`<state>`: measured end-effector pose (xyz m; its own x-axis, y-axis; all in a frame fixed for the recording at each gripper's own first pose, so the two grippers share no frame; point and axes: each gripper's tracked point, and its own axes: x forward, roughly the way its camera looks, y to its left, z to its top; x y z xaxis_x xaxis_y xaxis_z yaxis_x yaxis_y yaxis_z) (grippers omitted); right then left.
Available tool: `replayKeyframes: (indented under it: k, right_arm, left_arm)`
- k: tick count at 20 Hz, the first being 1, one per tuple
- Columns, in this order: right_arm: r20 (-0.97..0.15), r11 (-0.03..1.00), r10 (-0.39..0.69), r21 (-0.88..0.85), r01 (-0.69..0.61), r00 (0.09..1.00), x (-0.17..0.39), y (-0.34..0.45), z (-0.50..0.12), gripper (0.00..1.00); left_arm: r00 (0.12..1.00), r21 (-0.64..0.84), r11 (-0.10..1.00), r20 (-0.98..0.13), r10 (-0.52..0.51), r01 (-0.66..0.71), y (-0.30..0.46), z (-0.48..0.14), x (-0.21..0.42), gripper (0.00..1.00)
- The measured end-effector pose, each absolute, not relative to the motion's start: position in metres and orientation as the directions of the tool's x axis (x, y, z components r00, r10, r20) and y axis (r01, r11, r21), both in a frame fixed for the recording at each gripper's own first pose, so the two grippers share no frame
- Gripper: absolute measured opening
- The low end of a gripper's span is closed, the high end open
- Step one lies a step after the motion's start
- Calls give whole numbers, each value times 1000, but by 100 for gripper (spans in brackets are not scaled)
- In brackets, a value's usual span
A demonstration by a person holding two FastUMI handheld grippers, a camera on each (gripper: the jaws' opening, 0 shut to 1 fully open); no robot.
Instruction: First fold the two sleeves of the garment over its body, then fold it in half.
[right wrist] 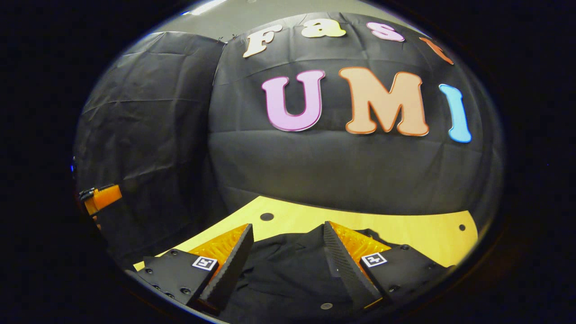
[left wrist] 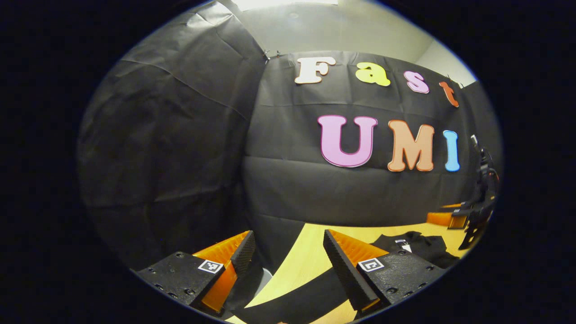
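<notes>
A black garment (right wrist: 288,270) lies on the yellow wooden table (right wrist: 405,229), spread out under my right gripper (right wrist: 286,234). That gripper hangs open just above the cloth, its fingers apart and holding nothing. In the left gripper view the garment's body (left wrist: 418,247) lies off to the right. A black band of cloth (left wrist: 292,297), apparently a sleeve, crosses the table below my left gripper (left wrist: 288,243). The left gripper is open and holds nothing, above the table's left end.
The black booth wall rises close behind the table (left wrist: 310,247). Two round holes (right wrist: 267,216) (right wrist: 459,227) mark the tabletop. The right gripper (left wrist: 477,211) is at the far right of the left gripper view. The left gripper (right wrist: 99,198) is at the far left of the right gripper view.
</notes>
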<state>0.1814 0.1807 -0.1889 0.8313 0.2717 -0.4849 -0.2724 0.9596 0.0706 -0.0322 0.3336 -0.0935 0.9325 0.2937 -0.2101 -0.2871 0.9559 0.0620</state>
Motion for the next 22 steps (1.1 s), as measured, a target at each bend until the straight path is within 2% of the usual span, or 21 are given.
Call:
replayKeyframes:
  k: [1,4,5,7,8,10,14,22]
  right_arm:
    - [-477,965,252,62,-253,842,176,167,-184,98]
    - [-473,981,186,40,-190,861,161,129,-178,100]
    - [-477,985,165,33,-170,863,155,117,-179,100]
    - [-500,991,123,23,-128,857,142,94,-185,100]
    - [-513,993,108,21,-114,851,137,87,-192,98]
    - [-546,996,85,17,-91,833,127,75,-204,100]
    - [-591,997,76,32,-71,803,114,72,-221,100]
    - [-610,994,105,31,-108,786,110,91,-224,100]
  left_arm:
    - [932,53,961,-238,275,-270,334,-103,-32,96]
    - [905,27,965,-340,254,-261,343,-138,-41,93]
    - [889,29,964,-381,255,-265,347,-153,-48,97]
    - [853,58,961,-449,267,-271,356,-181,-62,97]
    - [833,82,959,-479,278,-273,360,-194,-69,97]
    - [786,126,952,-540,302,-279,369,-221,-85,94]
    - [664,84,945,-691,284,-316,366,-275,-127,96]
    - [547,93,931,-787,285,-352,368,-330,-173,96]
